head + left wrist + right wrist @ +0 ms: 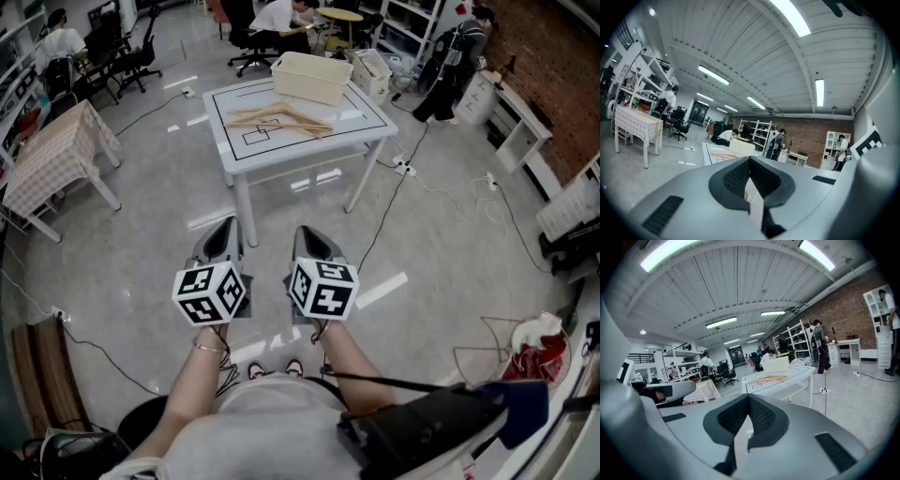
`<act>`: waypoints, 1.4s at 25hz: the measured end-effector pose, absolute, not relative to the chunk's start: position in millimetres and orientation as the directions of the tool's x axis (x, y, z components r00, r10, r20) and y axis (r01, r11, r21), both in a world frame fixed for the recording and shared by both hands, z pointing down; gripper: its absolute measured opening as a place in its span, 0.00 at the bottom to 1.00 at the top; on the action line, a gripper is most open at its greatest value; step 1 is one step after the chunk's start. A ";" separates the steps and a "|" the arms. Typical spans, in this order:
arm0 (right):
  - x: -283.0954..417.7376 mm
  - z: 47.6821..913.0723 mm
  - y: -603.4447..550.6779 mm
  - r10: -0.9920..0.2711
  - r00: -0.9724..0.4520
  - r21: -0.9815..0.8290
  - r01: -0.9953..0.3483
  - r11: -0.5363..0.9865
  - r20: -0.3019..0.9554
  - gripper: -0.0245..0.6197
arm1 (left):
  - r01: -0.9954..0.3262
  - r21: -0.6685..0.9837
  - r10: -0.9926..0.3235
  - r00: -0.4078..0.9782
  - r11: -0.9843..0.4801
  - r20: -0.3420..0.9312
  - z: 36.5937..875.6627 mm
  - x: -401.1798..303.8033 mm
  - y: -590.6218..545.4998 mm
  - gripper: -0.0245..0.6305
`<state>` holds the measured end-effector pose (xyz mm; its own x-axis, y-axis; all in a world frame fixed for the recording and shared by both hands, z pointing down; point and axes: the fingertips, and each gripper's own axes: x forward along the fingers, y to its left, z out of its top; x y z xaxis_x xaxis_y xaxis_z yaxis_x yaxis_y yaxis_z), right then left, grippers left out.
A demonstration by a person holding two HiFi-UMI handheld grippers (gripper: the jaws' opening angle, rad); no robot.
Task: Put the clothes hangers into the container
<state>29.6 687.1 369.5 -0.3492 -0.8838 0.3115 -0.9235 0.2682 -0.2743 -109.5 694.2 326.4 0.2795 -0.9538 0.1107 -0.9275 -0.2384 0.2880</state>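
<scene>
Wooden hangers (278, 118) too small to count, container (309, 87) interior hidden from view

Head view looks steeply down; both gripper views look level, sharing the distant table (281, 148).

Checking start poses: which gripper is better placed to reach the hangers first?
Right, marginally. The left gripper and right gripper are both shut, empty, far from the table; the right lines up nearer the hangers and container.

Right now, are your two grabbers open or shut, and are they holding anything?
Left gripper: shut, holding nothing.
Right gripper: shut, holding nothing.
</scene>
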 end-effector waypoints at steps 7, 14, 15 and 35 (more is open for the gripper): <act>30.1 366.5 692.7 -0.889 -0.341 -0.281 -0.924 0.258 0.305 0.06 | -0.930 0.280 -0.955 0.277 -0.238 0.109 321.5 -114.0 699.6 0.05; 30.9 369.9 691.4 -0.887 -0.360 -0.331 -0.907 0.260 0.291 0.06 | -0.930 0.274 -0.952 0.283 -0.243 0.115 324.9 -110.1 697.1 0.05; 32.6 369.4 690.6 -0.887 -0.361 -0.341 -0.904 0.257 0.289 0.06 | -0.930 0.276 -0.952 0.284 -0.243 0.116 324.9 -108.7 696.0 0.05; 95.4 393.2 653.1 -0.865 -0.382 -0.358 -0.897 0.261 0.326 0.06 | -0.928 0.301 -0.957 0.264 -0.217 0.124 338.9 -58.1 649.0 0.06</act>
<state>95.4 653.1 393.2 -0.3815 -0.8650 0.3260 -0.8967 0.2608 -0.3576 -58.1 649.0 338.9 0.2641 -0.9566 0.1236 -0.9285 -0.2174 0.3011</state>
